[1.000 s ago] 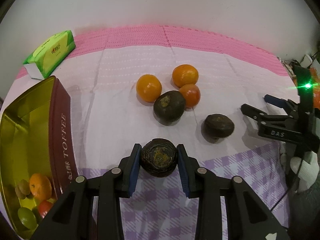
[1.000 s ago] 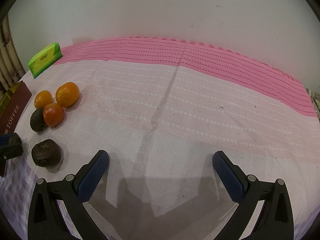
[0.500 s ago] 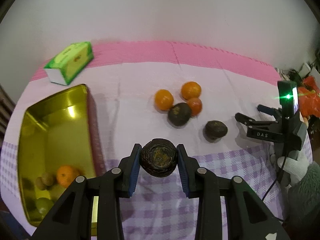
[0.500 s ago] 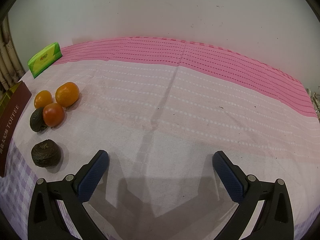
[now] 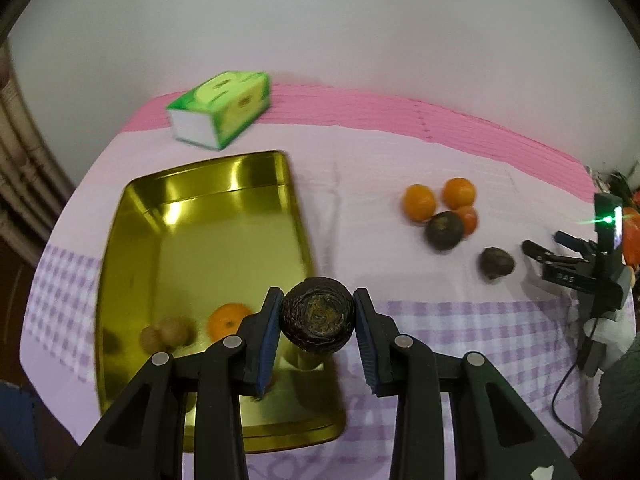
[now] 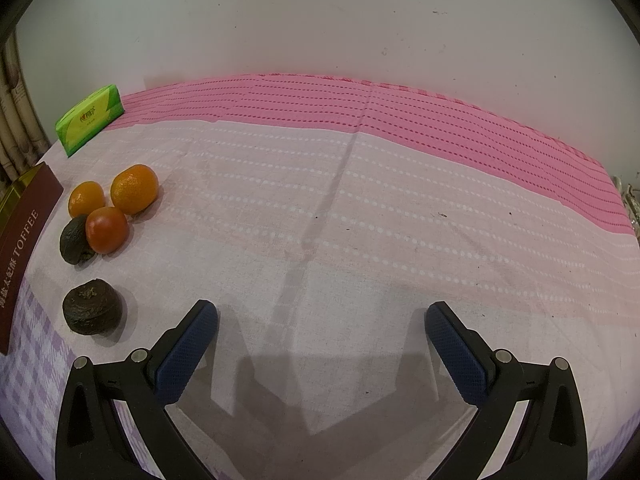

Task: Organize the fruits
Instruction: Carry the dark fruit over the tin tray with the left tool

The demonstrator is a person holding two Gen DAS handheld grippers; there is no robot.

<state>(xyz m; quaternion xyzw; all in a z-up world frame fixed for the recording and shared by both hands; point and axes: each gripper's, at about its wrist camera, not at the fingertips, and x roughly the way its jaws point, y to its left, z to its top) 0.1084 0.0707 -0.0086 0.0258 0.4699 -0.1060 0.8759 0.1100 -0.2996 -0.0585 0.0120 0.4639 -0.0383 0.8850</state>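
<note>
My left gripper (image 5: 317, 326) is shut on a dark wrinkled fruit (image 5: 318, 323) and holds it above the right edge of the gold toffee tin (image 5: 208, 216). The tin holds an orange (image 5: 228, 320) and brown fruits (image 5: 168, 332). On the cloth lie two oranges (image 5: 418, 202), a reddish fruit (image 5: 468, 219) and two dark fruits (image 5: 444, 230) (image 5: 497, 262). My right gripper (image 6: 320, 340) is open and empty, low over the cloth; it also shows in the left wrist view (image 5: 556, 250). The near dark fruit (image 6: 92, 306) lies left of it.
A green tissue pack (image 5: 220, 114) lies at the back left, also in the right wrist view (image 6: 90, 118). The tin's maroon side (image 6: 24, 248) reads TOFFEE at the left edge. A pink and lilac cloth (image 6: 360, 208) covers the table; a wall stands behind.
My left gripper has risen and swung left with the dark fruit, from the cloth to above the tin. The right gripper has stayed still.
</note>
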